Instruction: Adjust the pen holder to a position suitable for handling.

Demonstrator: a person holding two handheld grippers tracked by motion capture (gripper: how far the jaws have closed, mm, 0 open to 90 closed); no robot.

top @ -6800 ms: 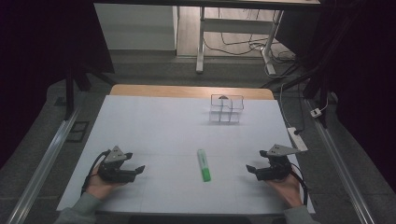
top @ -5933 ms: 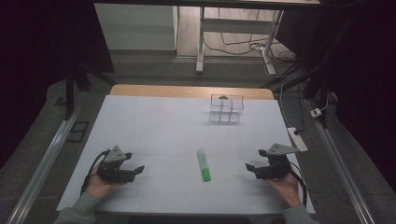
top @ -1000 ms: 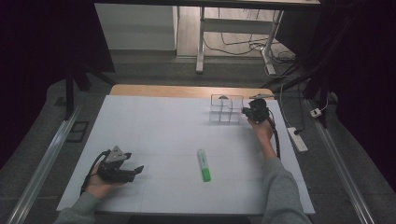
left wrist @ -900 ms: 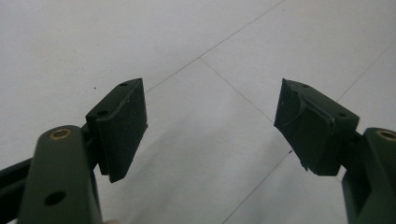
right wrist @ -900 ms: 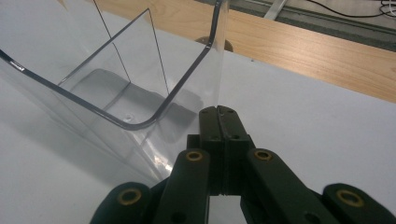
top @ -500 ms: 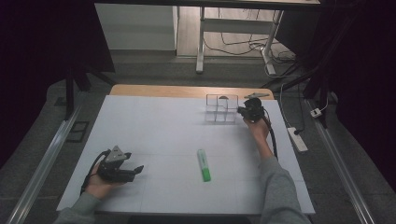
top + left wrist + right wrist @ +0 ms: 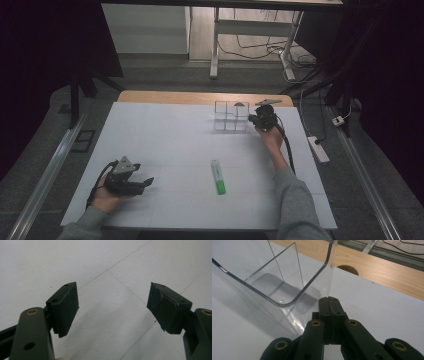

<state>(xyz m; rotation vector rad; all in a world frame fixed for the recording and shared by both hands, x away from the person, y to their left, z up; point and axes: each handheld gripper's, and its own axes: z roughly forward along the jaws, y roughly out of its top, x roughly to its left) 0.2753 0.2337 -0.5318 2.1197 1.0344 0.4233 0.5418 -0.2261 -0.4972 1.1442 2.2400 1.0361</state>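
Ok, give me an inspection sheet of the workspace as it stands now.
Surface: white table top, wooden edge strip along the far side.
Job's things: clear divided box at the far side; its wall appears pinched at the corner by the right gripper.
Clutter: green marker lying flat near the middle front.
Grippers: right gripper jaws closed together at the box corner; left gripper jaws wide apart, nothing between them, near the table's front left.
Cables: one trails from each gripper; more on the floor beyond the table.
Surroundings: power strip on the floor at right, dark room.
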